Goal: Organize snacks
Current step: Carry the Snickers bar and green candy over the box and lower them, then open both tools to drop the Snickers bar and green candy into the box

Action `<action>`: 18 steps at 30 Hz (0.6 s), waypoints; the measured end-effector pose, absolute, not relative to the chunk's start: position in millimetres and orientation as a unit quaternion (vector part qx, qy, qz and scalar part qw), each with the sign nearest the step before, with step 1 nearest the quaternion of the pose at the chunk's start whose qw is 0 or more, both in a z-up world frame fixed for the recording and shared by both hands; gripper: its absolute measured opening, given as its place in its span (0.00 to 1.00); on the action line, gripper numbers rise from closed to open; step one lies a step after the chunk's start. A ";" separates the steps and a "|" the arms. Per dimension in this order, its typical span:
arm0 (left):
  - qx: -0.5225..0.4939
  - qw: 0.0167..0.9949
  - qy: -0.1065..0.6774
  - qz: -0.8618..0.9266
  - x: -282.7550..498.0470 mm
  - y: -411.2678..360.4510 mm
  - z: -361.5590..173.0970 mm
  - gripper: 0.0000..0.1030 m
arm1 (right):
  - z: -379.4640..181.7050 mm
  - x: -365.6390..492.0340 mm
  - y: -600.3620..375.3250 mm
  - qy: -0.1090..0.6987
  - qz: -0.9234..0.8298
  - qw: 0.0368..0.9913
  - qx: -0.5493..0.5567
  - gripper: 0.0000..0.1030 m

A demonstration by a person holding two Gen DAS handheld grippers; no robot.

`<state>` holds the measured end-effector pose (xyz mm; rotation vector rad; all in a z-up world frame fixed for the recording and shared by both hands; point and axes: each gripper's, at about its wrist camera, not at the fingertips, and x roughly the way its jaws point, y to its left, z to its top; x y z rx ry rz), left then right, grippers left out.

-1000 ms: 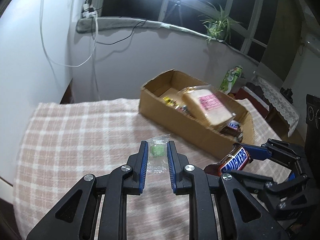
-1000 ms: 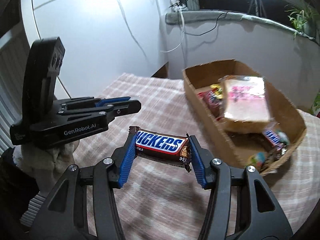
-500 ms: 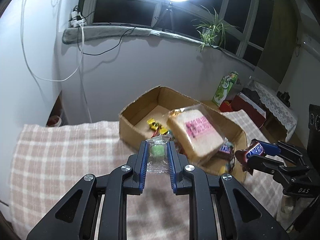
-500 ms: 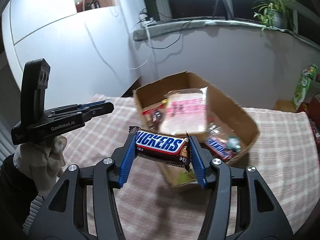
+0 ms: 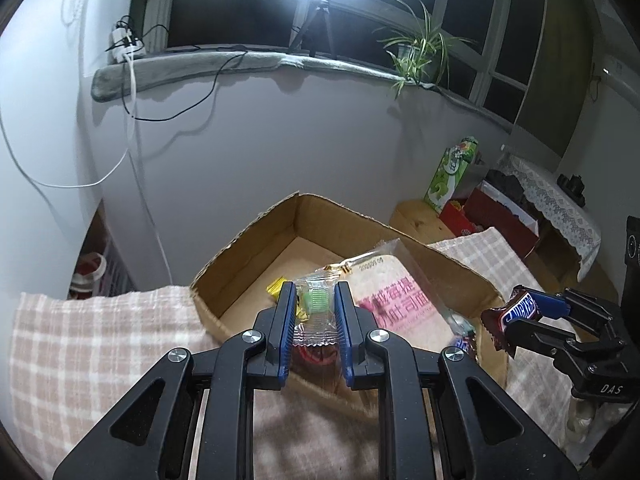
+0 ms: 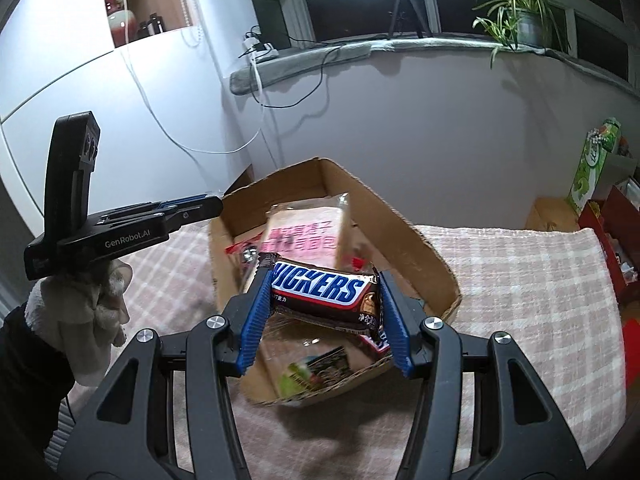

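My left gripper (image 5: 315,300) is shut on a small clear packet with a green sweet (image 5: 314,300), held just above the near wall of the cardboard box (image 5: 256,236). My right gripper (image 6: 324,280) is shut on a Snickers bar (image 6: 320,288), hanging over the box (image 6: 404,224). In the left wrist view the right gripper (image 5: 516,312) with the Snickers bar (image 5: 514,310) is at the box's right corner. In the right wrist view the left gripper (image 6: 214,204) sits by the box's left wall. A wrapped bread slice (image 5: 394,304) with pink print leans inside, among other small snacks.
The box stands on a pink checked cloth (image 5: 80,340) covering the table. A white wall rises behind it. A green carton (image 5: 450,174) and a red box (image 5: 496,216) stand on low furniture to the right. A person's white glove (image 6: 88,312) holds the left gripper.
Both grippers have moved from the open cloth toward the box with their snacks still held. The green packet now hangs at the box's near wall and the Snickers bar over its contents.
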<state>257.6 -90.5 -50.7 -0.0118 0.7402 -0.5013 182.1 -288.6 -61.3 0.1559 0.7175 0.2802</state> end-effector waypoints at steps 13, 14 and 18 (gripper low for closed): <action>0.011 0.895 0.374 -0.243 272.5 -105.7 -61.9 0.17 | -83.6 205.7 -292.3 0.378 0.150 0.909 0.092 0.53; 0.011 0.894 0.375 -0.243 273.1 -105.7 -62.6 0.17 | -84.6 206.0 -291.9 0.379 0.150 0.909 0.091 0.53; 0.013 0.892 0.379 -0.244 273.8 -106.8 -64.6 0.18 | -86.6 207.0 -289.8 0.384 0.150 0.907 0.089 0.54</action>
